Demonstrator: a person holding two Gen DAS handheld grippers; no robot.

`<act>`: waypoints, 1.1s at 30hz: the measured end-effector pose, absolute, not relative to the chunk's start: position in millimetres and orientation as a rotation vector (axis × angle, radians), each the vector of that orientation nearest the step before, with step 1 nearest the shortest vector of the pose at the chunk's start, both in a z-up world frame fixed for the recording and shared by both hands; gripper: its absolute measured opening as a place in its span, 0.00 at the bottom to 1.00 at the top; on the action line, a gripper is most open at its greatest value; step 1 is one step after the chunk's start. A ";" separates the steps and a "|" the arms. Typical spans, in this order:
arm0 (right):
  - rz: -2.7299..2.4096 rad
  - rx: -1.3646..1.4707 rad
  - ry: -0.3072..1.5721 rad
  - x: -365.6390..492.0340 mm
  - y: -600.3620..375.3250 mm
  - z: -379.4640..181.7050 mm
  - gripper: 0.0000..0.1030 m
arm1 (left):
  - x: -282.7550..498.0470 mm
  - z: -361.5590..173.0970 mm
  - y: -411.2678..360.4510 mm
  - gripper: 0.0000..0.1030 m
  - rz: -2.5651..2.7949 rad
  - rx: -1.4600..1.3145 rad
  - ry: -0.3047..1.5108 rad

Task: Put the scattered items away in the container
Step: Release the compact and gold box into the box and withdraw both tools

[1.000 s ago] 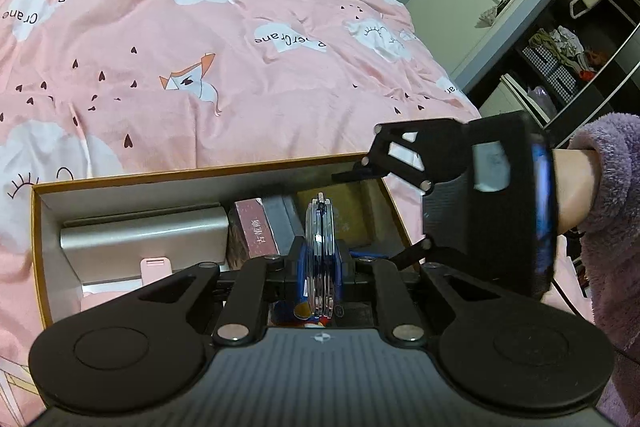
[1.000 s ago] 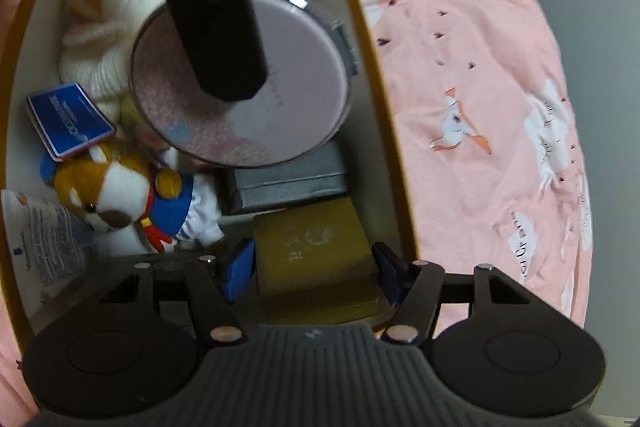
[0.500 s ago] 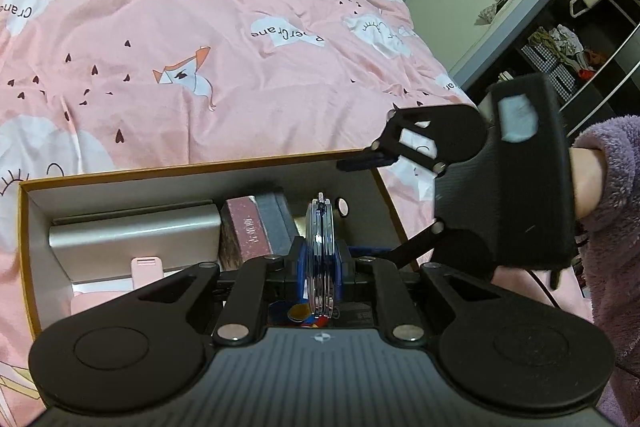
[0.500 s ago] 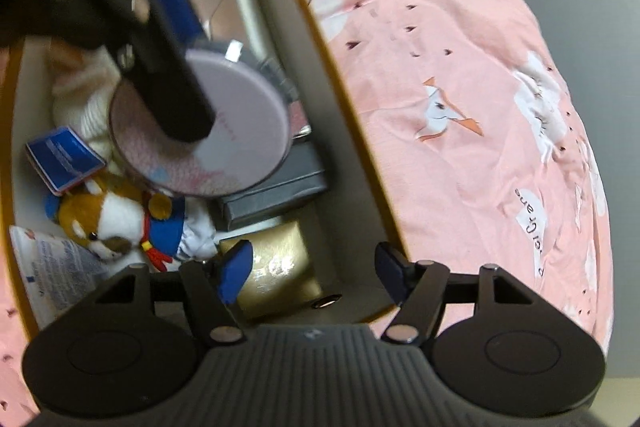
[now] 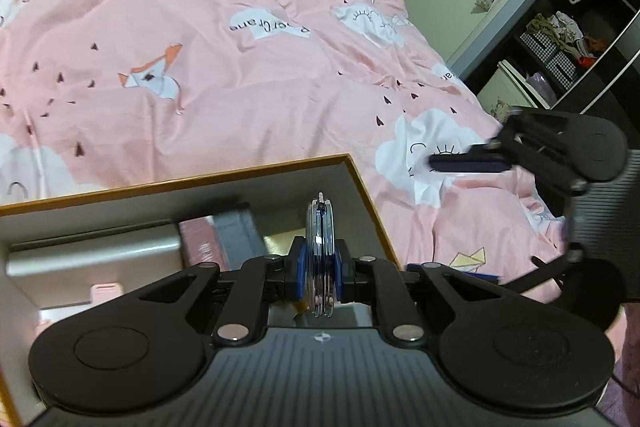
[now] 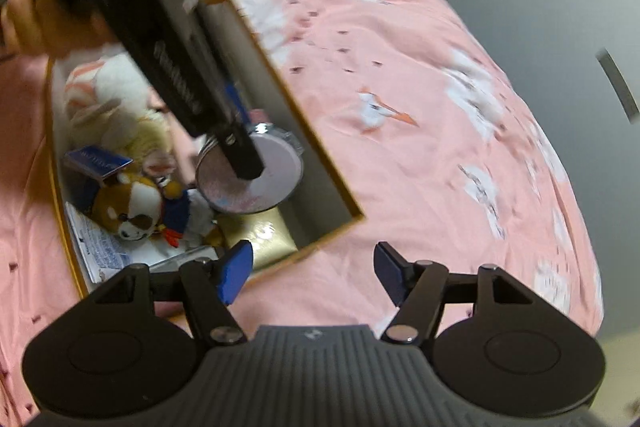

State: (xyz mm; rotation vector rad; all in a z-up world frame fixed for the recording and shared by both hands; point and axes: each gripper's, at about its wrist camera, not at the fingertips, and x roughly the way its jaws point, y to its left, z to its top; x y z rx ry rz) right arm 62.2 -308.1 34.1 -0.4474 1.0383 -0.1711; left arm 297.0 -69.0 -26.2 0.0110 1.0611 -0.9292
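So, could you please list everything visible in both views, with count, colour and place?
box: one, orange-edged, grey inside, on the bed
bedcover: one, pink with white clouds, under the box
round compact: one, pale pink, silver rim, held edge-on over the box
gold box: one, in the box's near corner
plush dog: one, brown and white, blue outfit, inside box
white plush: one, orange stripes, far end of box
blue card: one, beside the plush dog
silver case: one, inside box
left tongs: shut on the compact
right tongs: open, empty, over the box's corner
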 end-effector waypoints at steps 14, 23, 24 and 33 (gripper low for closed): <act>-0.314 -0.267 1.086 49.2 -337.9 0.5 0.66 | 315.4 -64.4 -99.0 0.15 -0.932 -0.076 1.145; -0.391 -0.236 1.118 55.2 -342.9 -22.3 0.66 | 311.7 -68.3 -106.2 0.25 -0.853 0.051 1.112; -0.396 -0.238 1.118 55.1 -343.1 -19.9 0.66 | 311.7 -65.5 -109.7 0.25 -0.835 0.088 1.097; -0.452 -0.058 1.043 47.1 -326.7 -15.6 0.66 | 290.0 -45.5 -93.0 0.35 -0.779 0.161 0.977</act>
